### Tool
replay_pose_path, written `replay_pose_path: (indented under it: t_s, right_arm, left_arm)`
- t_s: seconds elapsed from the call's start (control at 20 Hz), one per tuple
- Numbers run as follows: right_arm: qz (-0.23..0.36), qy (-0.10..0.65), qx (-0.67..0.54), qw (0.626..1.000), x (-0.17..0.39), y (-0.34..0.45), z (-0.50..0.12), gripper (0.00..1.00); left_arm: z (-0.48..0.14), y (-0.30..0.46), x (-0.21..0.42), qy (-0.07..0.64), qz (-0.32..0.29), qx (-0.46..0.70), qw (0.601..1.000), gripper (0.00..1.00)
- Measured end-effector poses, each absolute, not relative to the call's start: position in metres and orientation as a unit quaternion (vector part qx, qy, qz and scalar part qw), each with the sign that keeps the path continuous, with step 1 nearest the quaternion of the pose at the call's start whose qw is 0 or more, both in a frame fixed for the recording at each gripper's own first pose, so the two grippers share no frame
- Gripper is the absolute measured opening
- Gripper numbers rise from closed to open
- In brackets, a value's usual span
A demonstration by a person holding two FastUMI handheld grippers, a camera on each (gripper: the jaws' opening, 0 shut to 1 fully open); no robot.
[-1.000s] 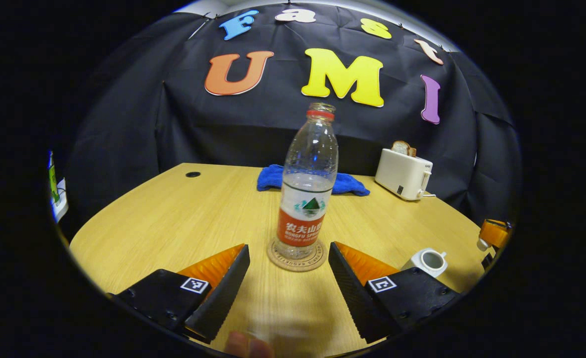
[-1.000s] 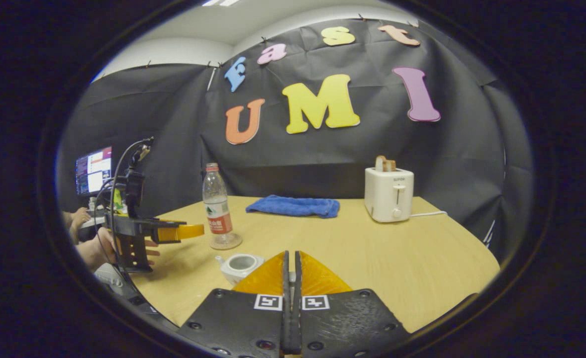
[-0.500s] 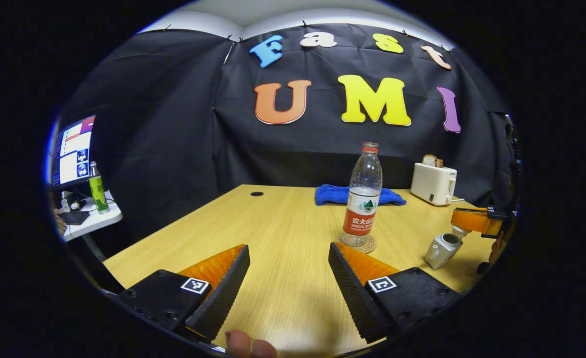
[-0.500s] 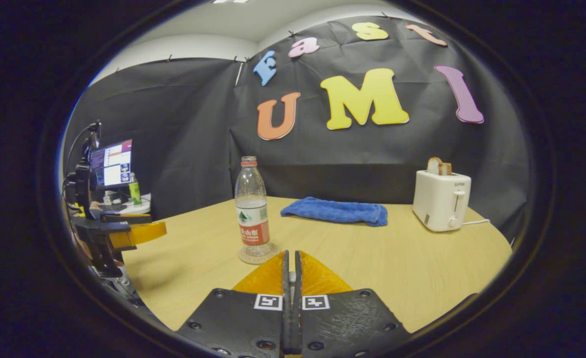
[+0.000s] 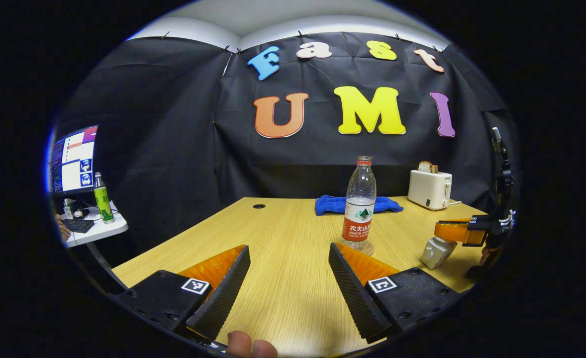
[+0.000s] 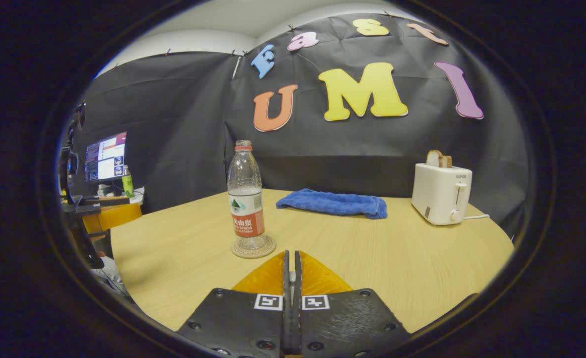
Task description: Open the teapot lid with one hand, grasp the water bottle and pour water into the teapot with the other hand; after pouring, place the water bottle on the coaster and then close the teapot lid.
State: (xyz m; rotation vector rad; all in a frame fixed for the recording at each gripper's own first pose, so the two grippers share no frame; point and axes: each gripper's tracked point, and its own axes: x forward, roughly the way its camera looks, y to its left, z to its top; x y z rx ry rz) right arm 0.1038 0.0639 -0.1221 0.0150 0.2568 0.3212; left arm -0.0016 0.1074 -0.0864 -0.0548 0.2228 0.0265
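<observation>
Backing away from the water bottle (image 5: 360, 204), the left gripper (image 5: 288, 278) now sits much nearer the front edge of the surface (image 5: 283, 238) than a second ago, when the bottle stood right between its fingers; those fingers are spread wide and empty, with bare wood between them. In the right gripper view, the right gripper (image 6: 291, 278) has its fingers pressed together; a small pale piece shows in the slit between them, probably the lid, though I cannot tell for sure. From the left gripper view that same gripper hangs at the far right, directly above the white teapot (image 5: 435, 251), closer over it than half a second ago.

The bottle stands upright on its round coaster (image 6: 253, 247), roughly mid-surface, partly filled and with no cap visible on its neck. Behind it lie a blue cloth (image 6: 333, 203) and a white toaster (image 6: 439, 191) at the far right.

Pouring and setting down look finished, so the step in hand is closing the teapot. That calls for lowering the right gripper straight over the pot's mouth, seating the lid squarely, then letting go, while the left stays clear.
</observation>
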Motion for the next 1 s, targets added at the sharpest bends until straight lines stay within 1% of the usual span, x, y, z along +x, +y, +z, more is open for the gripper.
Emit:
replay_pose_path:
  t_s: [0.1,0.2,0.25,0.35,0.4,0.5,0.55,0.65,0.7,0.8,0.85,1.0]
  right_arm:
    - [0.158,0.119,0.008,0.980,0.102,0.065,-0.117,0.01]
    - [0.153,0.109,0.010,0.982,0.099,0.060,-0.111,0.08]
    - [0.150,0.103,0.014,0.983,0.097,0.058,-0.107,0.24]
    - [0.131,0.085,0.027,0.987,0.092,0.046,-0.091,0.44]
    - [0.112,0.072,0.036,0.990,0.088,0.035,-0.082,0.55]
    - [0.066,0.047,0.043,0.996,0.073,0.008,-0.061,0.95]
    - [0.036,0.040,0.034,0.998,0.063,-0.010,-0.050,0.98]
    - [-0.008,0.027,0.015,1.000,0.038,-0.040,-0.029,0.96]
    - [-0.027,0.021,0.010,0.999,0.024,-0.054,-0.019,0.98]
    - [-0.049,0.010,0.003,0.999,-0.003,-0.069,-0.004,0.98]
    - [-0.060,0.007,-0.004,0.998,-0.014,-0.076,0.001,0.94]
    - [-0.068,-0.001,-0.006,0.998,-0.041,-0.083,0.006,0.97]
  left_arm:
    - [-0.082,0.103,-0.003,0.107,0.010,-0.025,0.994,1.00]
    - [-0.077,0.096,-0.003,0.103,0.007,-0.021,0.994,0.99]
    - [-0.073,0.091,-0.003,0.100,0.005,-0.021,0.995,1.00]
    - [-0.065,0.082,-0.005,0.091,0.005,-0.021,0.996,1.00]
    - [-0.059,0.075,-0.006,0.083,0.004,-0.022,0.996,1.00]
    - [-0.044,0.053,-0.008,0.065,-0.009,-0.027,0.997,1.00]
    - [-0.036,0.038,-0.009,0.056,-0.019,-0.031,0.998,0.99]
    - [-0.020,0.005,-0.013,0.045,-0.045,-0.031,0.998,0.99]
    - [-0.014,-0.007,-0.014,0.039,-0.053,-0.027,0.997,0.99]
    - [0.002,-0.028,-0.024,0.026,-0.063,-0.019,0.998,0.99]
    - [0.005,-0.036,-0.029,0.026,-0.065,-0.019,0.997,0.99]
    - [0.008,-0.049,-0.050,0.026,-0.065,-0.023,0.997,0.98]
